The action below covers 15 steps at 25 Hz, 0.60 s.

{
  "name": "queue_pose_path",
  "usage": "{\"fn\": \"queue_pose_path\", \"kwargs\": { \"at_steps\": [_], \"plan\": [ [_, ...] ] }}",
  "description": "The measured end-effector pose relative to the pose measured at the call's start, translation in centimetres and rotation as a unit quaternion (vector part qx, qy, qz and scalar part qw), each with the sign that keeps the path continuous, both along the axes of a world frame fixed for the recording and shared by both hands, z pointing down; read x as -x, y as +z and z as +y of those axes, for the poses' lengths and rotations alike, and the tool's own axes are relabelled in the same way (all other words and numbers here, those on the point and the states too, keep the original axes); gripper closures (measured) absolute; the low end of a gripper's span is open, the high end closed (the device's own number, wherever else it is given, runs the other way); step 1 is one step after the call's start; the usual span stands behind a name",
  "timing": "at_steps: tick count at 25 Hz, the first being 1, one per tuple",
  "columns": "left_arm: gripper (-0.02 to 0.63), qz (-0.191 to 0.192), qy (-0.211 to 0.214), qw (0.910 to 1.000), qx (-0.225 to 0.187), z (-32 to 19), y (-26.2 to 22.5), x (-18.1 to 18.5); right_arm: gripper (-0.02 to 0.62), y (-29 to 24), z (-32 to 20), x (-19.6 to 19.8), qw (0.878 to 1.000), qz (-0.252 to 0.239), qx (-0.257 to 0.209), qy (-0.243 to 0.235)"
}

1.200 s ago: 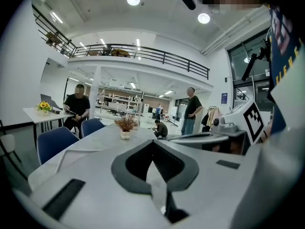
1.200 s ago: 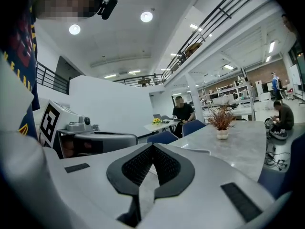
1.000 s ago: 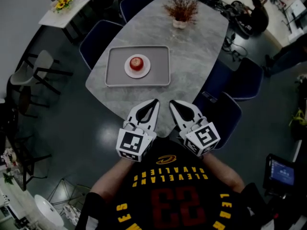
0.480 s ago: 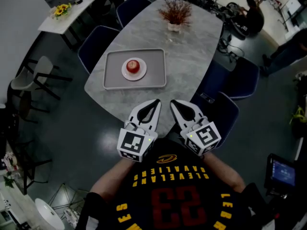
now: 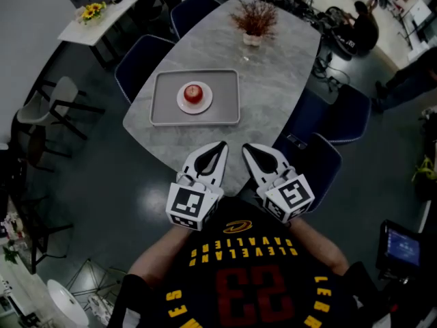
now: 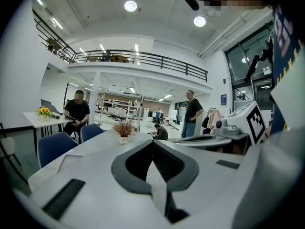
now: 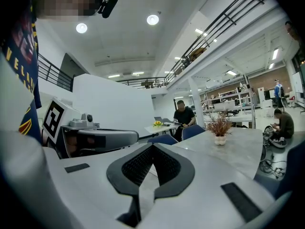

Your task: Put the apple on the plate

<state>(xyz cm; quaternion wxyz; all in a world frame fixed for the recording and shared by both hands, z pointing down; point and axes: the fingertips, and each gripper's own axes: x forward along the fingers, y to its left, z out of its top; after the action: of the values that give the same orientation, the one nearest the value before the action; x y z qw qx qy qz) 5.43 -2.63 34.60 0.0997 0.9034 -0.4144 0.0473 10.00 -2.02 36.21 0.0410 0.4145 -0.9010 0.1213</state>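
A red apple [image 5: 193,93] sits on a small white plate [image 5: 183,103], which rests on a grey tray [image 5: 224,98] on the marble table [image 5: 273,60]. My left gripper [image 5: 221,144] and right gripper [image 5: 245,147] hover side by side at the table's near edge, well short of the tray. Both are shut with nothing between the jaws. In the left gripper view the tips [image 6: 152,142] meet, and in the right gripper view the tips [image 7: 152,146] meet too. The apple is hidden in both gripper views.
A vase of dried red twigs [image 5: 252,20] stands at the table's far end. Blue chairs [image 5: 143,61] ring the table, with one [image 5: 321,164] near my right side. A side table with yellow flowers [image 5: 93,9] stands far left. People sit and stand in the background [image 6: 193,112].
Both grippers have stayed in place. The table and tray shift slightly in the head view as the head moves.
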Motion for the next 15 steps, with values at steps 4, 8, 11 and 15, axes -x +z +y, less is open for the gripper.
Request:
{"fn": "queue_pose_path", "kwargs": {
  "at_steps": [4,8,11,15],
  "plan": [
    [0.604,-0.002,-0.002,1.0000,0.003,-0.14,0.48,0.52,0.589,0.46,-0.10,0.51,1.000,-0.002,0.006,-0.003],
    [0.604,-0.004,-0.002,1.0000,0.007,-0.20,0.91,0.74,0.589,0.75,-0.18,0.79,1.000,0.000,0.008,-0.003],
    [0.604,-0.005,-0.001,0.9999,0.009,-0.15,0.98,0.78,0.589,0.83,-0.12,0.89,1.000,-0.004,0.010,-0.002],
    [0.604,-0.008,-0.001,0.9999,0.014,-0.43,1.09,0.88,0.589,0.91,-0.42,1.03,1.000,-0.002,0.014,-0.003]
  ]
}}
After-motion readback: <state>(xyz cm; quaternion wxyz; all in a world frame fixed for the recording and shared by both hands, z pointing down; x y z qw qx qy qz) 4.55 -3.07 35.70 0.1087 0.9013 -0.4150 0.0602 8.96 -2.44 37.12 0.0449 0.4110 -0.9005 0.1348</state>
